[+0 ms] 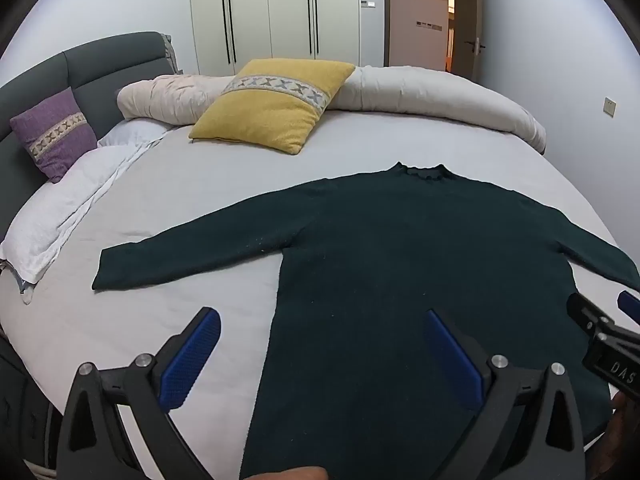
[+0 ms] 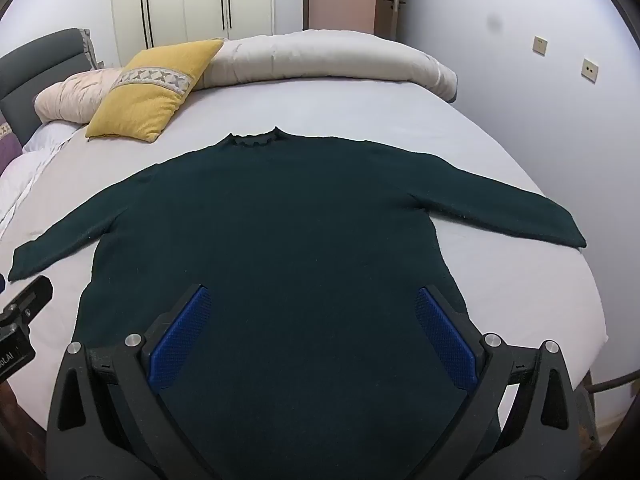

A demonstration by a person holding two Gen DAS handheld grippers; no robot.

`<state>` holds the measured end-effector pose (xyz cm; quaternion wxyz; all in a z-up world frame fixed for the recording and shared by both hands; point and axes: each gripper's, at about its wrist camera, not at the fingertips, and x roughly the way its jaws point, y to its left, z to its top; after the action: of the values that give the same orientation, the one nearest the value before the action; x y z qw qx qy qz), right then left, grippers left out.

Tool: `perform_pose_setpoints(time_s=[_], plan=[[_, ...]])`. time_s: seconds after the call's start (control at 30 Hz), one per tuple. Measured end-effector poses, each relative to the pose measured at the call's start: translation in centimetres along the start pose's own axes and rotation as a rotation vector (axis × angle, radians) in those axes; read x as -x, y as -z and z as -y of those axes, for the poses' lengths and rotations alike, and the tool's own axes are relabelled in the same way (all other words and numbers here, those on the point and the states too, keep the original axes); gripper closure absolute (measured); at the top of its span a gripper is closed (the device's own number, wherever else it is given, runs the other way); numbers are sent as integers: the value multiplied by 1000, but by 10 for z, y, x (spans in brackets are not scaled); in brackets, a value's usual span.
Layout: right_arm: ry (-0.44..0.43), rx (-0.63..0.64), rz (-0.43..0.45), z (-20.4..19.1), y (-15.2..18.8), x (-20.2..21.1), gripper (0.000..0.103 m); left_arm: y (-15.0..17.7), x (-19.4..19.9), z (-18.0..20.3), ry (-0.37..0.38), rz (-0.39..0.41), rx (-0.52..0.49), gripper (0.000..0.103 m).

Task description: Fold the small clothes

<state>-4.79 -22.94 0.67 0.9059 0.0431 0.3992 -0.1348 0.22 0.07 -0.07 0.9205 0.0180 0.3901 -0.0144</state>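
sweater point(image 2: 272, 240) is lying flat on the bed point(image 2: 360, 104), collar at 12 o'clock, sleeves spread for folding. i am hovering the left gripper point(image 1: 320, 344) and right gripper point(image 2: 312, 320), both spread wide and empty, over its hem.

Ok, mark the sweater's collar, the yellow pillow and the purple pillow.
sweater's collar point(image 2: 253, 139), right wrist view, ruffled neck edge.
yellow pillow point(image 1: 276, 112), left wrist view, face below patterned band.
purple pillow point(image 1: 56, 138), left wrist view, patterned band.

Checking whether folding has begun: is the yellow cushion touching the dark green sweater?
Apart. The left wrist view shows a strip of bare sheet between the yellow cushion and the collar of the dark green sweater; the right wrist view shows the same.
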Motion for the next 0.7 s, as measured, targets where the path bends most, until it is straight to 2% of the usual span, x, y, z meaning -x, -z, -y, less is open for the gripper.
perform_pose_setpoints(time_s=[0.03, 0.7], plan=[[-1, 0, 0, 0, 0, -1, 0, 1, 2, 0, -9, 31, -6, 0], [5, 22, 4, -11, -1, -5, 0, 1, 3, 0, -1, 27, 0, 0]])
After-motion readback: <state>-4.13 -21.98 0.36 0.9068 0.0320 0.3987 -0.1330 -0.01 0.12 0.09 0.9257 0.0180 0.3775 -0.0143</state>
